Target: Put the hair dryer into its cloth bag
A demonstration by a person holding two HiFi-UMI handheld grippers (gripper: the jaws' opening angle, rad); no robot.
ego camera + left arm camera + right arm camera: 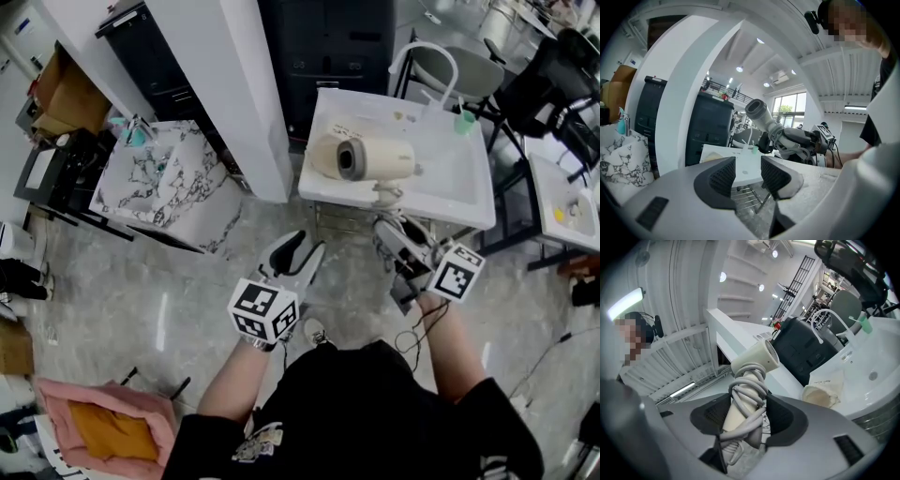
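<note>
Cream hair dryer (757, 357) in R gripper (747, 406), by table (469, 202) edge.

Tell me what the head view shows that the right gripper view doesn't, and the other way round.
Only the head view: the left gripper, open and empty, and a marble-patterned table. Only the right gripper view: the cord wound round the handle of the hair dryer, with the pads of the right gripper pressed on it. Both: the hair dryer and the white table.
</note>
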